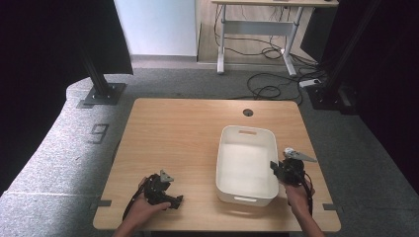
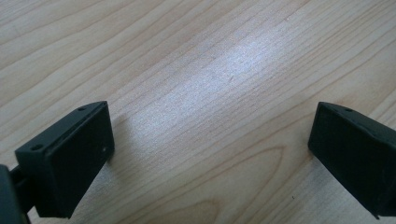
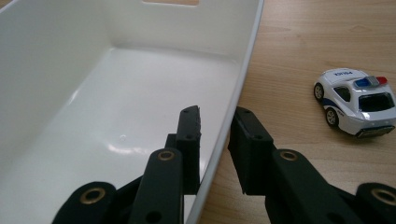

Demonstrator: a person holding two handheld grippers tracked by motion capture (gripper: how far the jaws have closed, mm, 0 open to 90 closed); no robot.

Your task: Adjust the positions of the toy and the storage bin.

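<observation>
White bin (image 1: pixel 245 165), one, empty, standing on right half of wooden table (image 1: pixel 173 143), with right gripper (image 3: pixel 215 140) clamped on its right wall, one black jaw inside and one outside. Left gripper (image 1: pixel 165 192), in left hand (image 1: pixel 143 210) near front edge of table, well apart from bin, jaws spread wide over bare wood with nothing between. Two grippers, one bin, one table counted from high view; one toy police car (image 3: pixel 356 102) added by right gripper view, on tabletop just beside bin's outer wall.
</observation>
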